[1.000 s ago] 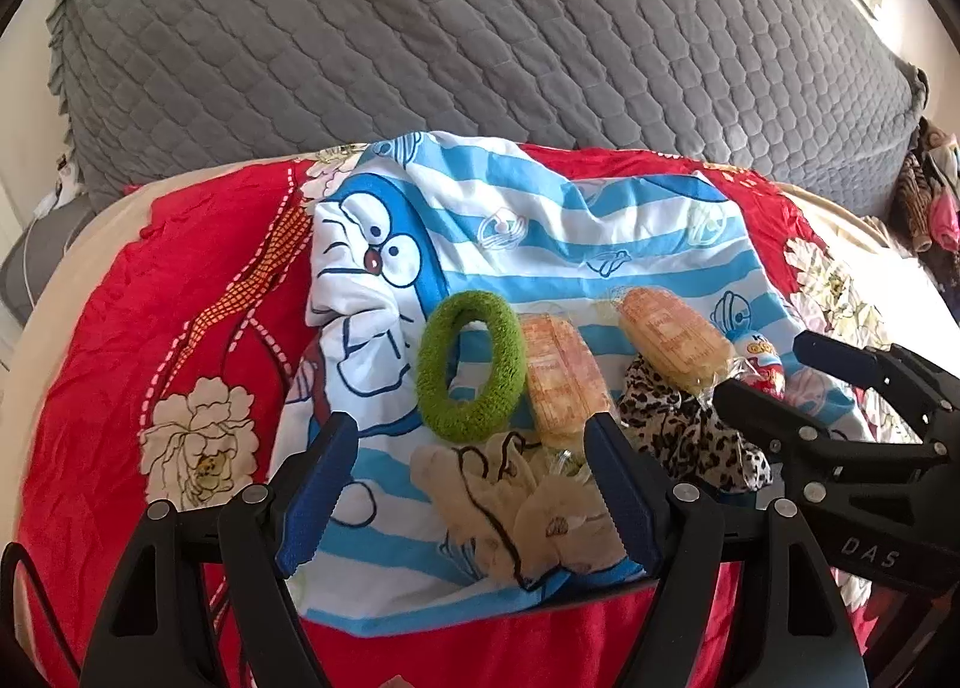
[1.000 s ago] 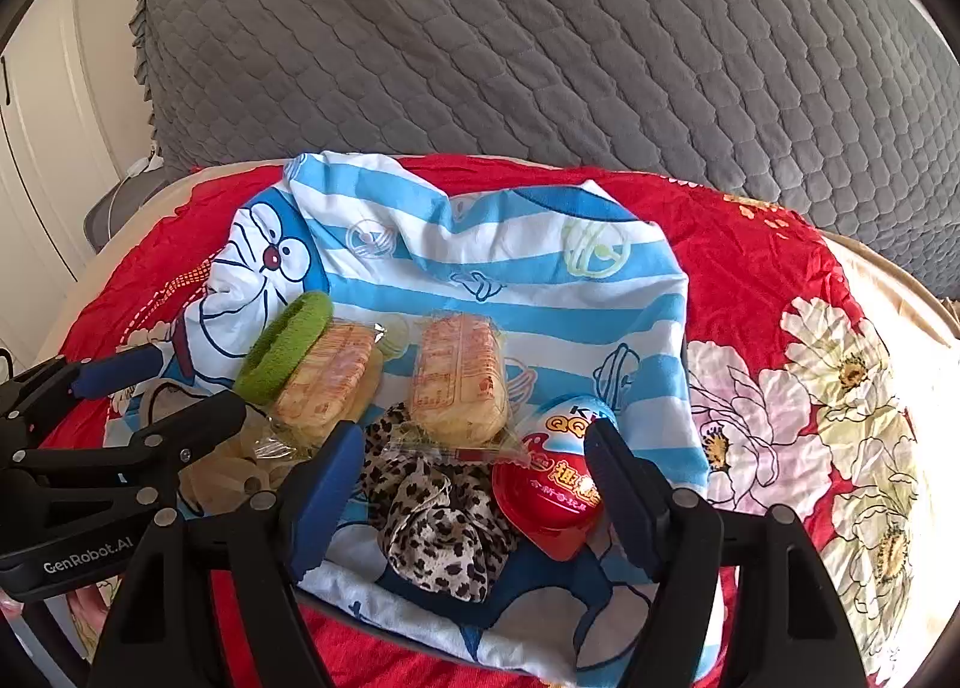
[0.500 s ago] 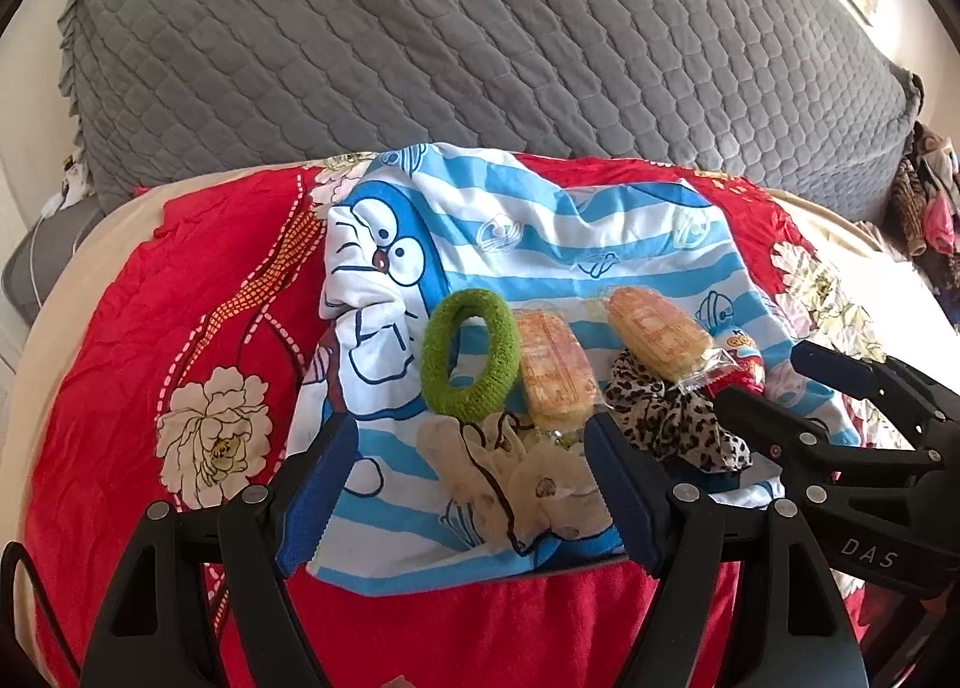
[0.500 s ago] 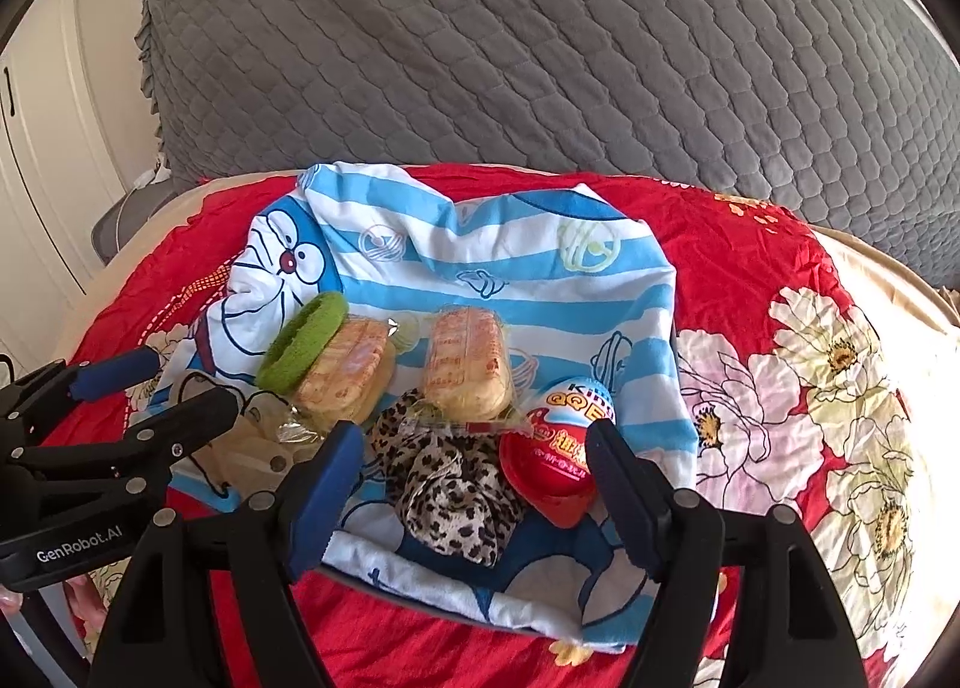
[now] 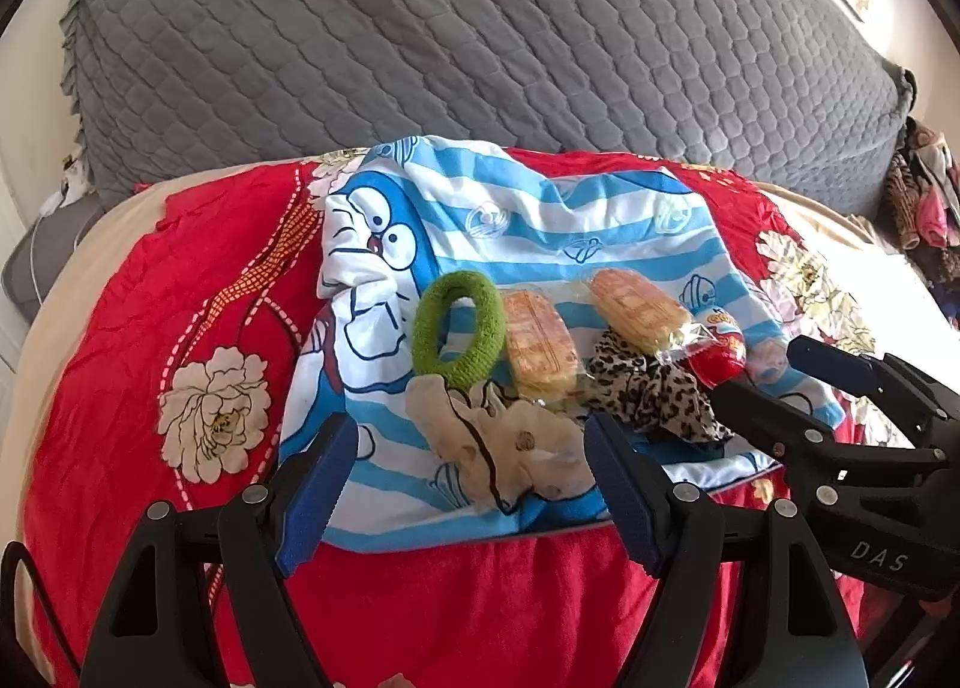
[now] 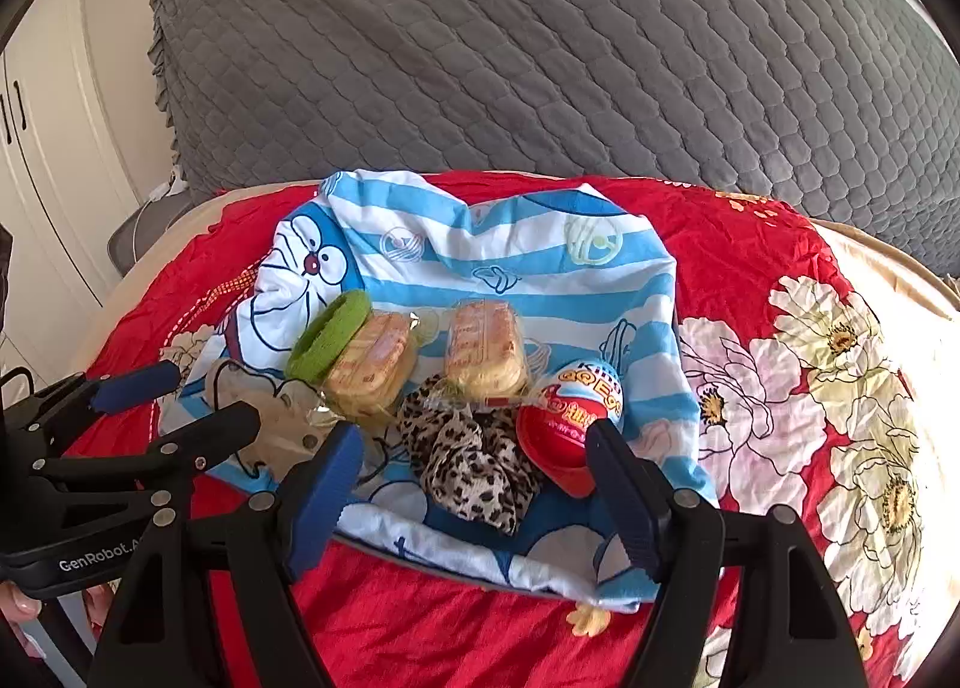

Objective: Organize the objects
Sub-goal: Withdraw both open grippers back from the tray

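I've got the red floral bedspread under the blue-and-white striped cartoon cloth, and along that cloth's near edge sit a cream flowered scrunchie, leopard-print scrunchie, two clear-wrapped wafer snacks, a fuzzy green hair ring and a red-and-white chocolate egg at the right end. My left gripper hangs wide open and empty over the cream scrunchie. My right gripper gapes just as wide, empty, framing the leopard scrunchie and egg.
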Action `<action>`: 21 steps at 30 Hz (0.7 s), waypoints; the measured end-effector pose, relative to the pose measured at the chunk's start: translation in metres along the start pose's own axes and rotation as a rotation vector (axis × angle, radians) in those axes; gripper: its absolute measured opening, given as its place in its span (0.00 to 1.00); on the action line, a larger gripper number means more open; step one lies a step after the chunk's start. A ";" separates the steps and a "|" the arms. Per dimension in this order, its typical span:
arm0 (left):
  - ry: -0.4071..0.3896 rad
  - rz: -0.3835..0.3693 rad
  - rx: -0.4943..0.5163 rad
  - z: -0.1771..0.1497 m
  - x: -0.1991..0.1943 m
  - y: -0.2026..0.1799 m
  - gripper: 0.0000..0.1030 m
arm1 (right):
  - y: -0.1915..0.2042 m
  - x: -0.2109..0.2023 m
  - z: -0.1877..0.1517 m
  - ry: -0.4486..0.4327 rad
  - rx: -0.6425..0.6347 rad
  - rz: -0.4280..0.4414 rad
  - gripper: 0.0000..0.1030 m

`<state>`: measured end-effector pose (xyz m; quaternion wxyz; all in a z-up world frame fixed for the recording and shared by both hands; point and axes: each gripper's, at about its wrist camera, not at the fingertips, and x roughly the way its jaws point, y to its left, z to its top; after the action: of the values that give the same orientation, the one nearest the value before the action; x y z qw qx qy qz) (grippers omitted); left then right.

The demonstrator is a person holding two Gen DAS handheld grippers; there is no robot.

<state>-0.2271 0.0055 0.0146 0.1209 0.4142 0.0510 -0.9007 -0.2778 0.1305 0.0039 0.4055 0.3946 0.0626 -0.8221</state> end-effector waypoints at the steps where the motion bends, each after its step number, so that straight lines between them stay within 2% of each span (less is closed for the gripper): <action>1: 0.000 0.000 0.001 -0.002 -0.001 0.000 0.77 | 0.001 -0.001 -0.001 0.000 -0.002 0.002 0.74; 21: -0.008 -0.009 -0.002 -0.023 -0.022 -0.001 0.77 | 0.009 -0.027 -0.020 -0.020 -0.006 0.002 0.78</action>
<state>-0.1972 0.0147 0.0166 0.1173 0.4101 0.0531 -0.9029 -0.2501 0.1500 0.0115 0.4081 0.3853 0.0610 -0.8254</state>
